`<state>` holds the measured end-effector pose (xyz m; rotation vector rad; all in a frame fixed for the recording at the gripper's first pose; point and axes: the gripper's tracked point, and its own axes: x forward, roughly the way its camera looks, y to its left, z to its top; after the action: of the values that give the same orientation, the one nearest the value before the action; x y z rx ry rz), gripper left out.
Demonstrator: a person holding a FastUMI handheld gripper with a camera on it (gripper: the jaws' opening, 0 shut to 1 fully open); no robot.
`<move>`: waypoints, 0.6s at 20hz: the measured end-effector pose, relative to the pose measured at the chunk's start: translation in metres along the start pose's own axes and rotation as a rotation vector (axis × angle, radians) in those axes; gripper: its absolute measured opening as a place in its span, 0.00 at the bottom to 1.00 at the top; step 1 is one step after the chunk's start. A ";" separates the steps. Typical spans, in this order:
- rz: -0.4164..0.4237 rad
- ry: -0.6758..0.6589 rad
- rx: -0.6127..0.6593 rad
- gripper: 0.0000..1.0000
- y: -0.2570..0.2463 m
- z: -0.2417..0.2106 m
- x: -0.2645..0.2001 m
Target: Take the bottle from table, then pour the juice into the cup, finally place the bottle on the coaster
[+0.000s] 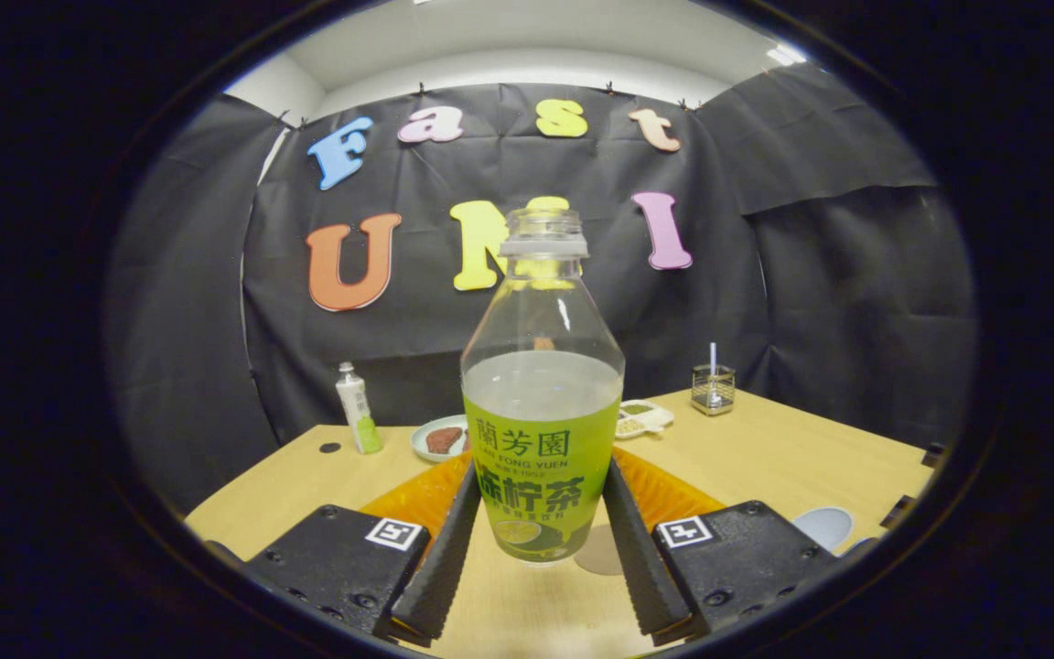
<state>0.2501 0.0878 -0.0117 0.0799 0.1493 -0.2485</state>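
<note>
A clear plastic bottle (pixel 541 403) with a green label and no cap stands upright between my fingers, about half full of pale juice. My gripper (pixel 542 471) is shut on it, one finger pressing each side of the label. A round brown coaster (pixel 598 552) lies on the wooden table (pixel 765 448) just right of the bottle's base, between the fingers. An orange mat (pixel 417 499) spreads out behind the bottle. A pale blue round rim (pixel 824 526), perhaps the cup, peeks out beyond the right side of my gripper's body.
Farther back on the table are a small white and green bottle (pixel 358 412), a plate with brown food (pixel 440 439), a white divided dish (pixel 644 416) and a glass holder with a straw (pixel 713 386). Black cloth walls close the booth behind.
</note>
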 end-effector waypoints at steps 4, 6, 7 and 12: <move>-0.020 0.023 -0.045 0.79 0.001 -0.010 0.010; -0.054 0.057 -0.089 0.79 -0.005 -0.022 0.020; -0.063 0.070 -0.103 0.79 -0.007 -0.025 0.023; -0.075 0.106 -0.106 0.80 -0.021 -0.036 0.046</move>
<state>0.2842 0.0601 -0.0552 -0.0178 0.2706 -0.3109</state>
